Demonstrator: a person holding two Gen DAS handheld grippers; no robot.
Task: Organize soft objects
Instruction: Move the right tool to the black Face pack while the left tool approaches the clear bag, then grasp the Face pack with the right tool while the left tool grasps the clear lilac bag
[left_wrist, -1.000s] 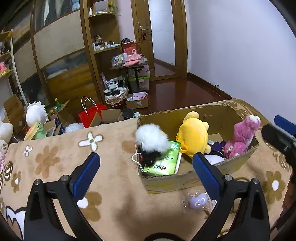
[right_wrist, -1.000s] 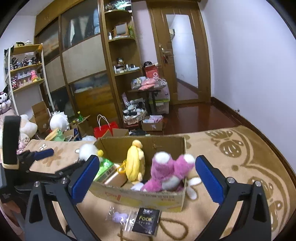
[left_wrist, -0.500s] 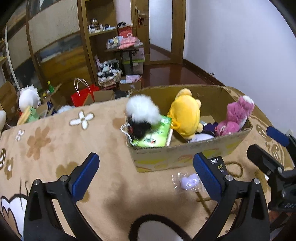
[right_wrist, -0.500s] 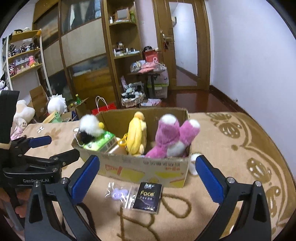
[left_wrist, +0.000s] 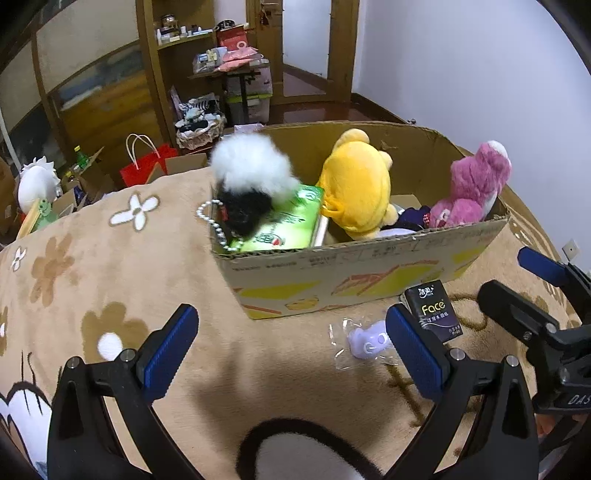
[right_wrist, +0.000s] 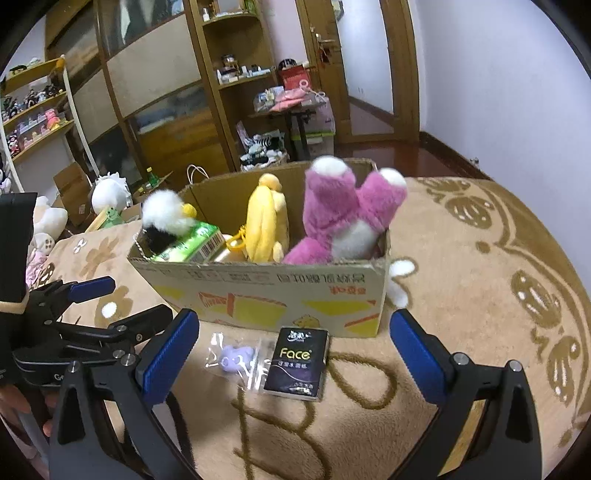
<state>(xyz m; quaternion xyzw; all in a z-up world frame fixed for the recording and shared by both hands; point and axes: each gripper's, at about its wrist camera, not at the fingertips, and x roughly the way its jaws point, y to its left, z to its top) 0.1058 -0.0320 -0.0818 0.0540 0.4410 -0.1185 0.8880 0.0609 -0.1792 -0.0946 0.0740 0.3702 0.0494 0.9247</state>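
A cardboard box stands on the tan blanket. It holds a white-and-black fluffy toy, a green tissue pack, a yellow plush and a pink plush bear. In front of the box lie a black "Face" tissue pack and a small purple item in a clear bag. My left gripper is open and empty, near side of the box. My right gripper is open and empty, straddling the black pack from above.
The blanket has flower patterns and drops off at the far edge. Beyond it stand shelves, a red bag, open cartons and plush toys on the floor. A door is at the back right.
Both grippers have pulled back and lowered toward the blanket. The box now sits farther ahead and the black pack and bagged item lie between the fingers. Both stay open.
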